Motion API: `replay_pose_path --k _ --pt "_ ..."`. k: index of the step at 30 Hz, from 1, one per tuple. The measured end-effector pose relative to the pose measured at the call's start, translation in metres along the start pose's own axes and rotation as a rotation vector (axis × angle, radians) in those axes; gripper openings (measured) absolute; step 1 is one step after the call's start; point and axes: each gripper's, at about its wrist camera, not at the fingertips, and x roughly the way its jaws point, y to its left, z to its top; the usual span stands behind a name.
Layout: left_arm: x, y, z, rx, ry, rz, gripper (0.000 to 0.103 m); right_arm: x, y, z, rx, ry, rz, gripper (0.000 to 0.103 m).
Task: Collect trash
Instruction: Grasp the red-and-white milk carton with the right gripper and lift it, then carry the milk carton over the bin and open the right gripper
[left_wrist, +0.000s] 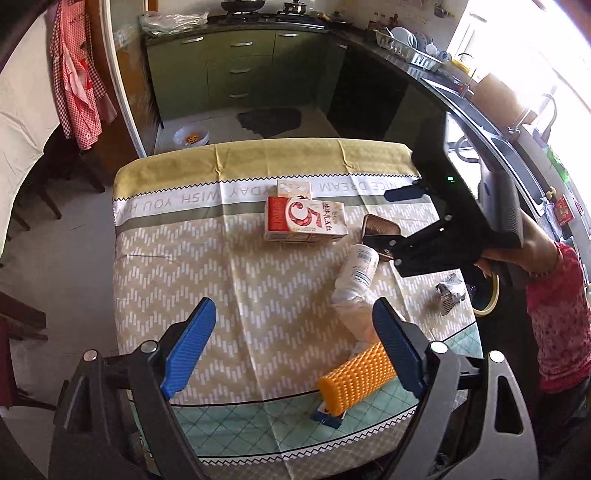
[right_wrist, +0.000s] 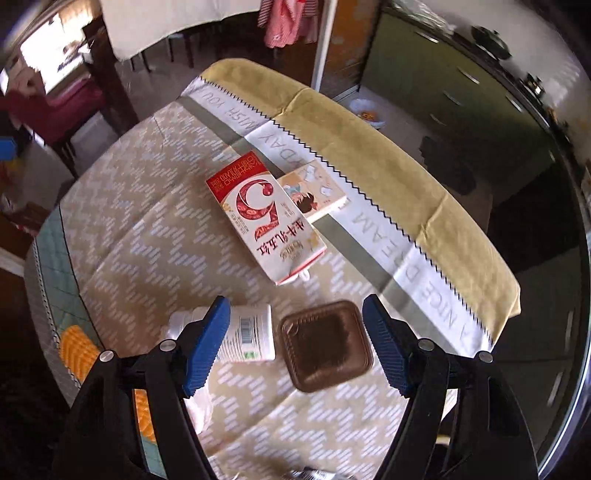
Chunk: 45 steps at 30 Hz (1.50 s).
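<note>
A red and white milk carton lies on the table with a smaller illustrated box behind it. A white bottle lies on its side next to a brown plastic tray. My left gripper is open and empty over the near table. An orange foam net lies by its right finger. My right gripper is open above the brown tray, which lies between its fingers; it also shows in the left wrist view.
The patterned tablecloth covers the table. A crumpled foil scrap and a tape roll lie at the right edge. Green kitchen cabinets stand behind, with a white bowl on the floor.
</note>
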Motion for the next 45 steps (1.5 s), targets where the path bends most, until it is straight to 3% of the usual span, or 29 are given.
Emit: replay_pose_path --k 7,16,19,25,32,38,41,45 --pt "-0.001 0.033 -0.011 -0.04 0.004 0.016 0.082 0.045 0.015 0.043 -0.182 0.073 -0.026 0.074" --pt "0.01 0.057 -0.018 -0.071 0.043 0.025 0.082 0.081 0.029 0.063 -0.237 0.136 0.011 0.074" --pt "0.011 0.057 -0.018 -0.068 0.046 0.023 0.082 0.093 0.029 0.065 -0.234 0.152 0.007 0.063" --pt "0.014 0.049 -0.021 -0.045 0.063 0.024 0.082 0.094 0.022 0.062 -0.195 0.111 0.03 0.055" --pt "0.013 0.028 -0.016 -0.003 0.064 0.035 0.082 0.055 0.005 0.063 -0.098 0.033 0.034 0.054" --pt "0.032 0.004 0.001 0.048 0.086 0.039 0.082 -0.005 -0.022 0.021 0.039 -0.027 0.036 0.054" --pt "0.054 -0.01 0.02 0.073 0.107 0.04 0.082 -0.034 -0.043 -0.026 0.138 -0.039 0.032 0.054" --pt "0.095 -0.029 0.049 0.093 0.146 0.037 0.083 -0.067 -0.078 -0.113 0.27 -0.027 0.0 0.054"
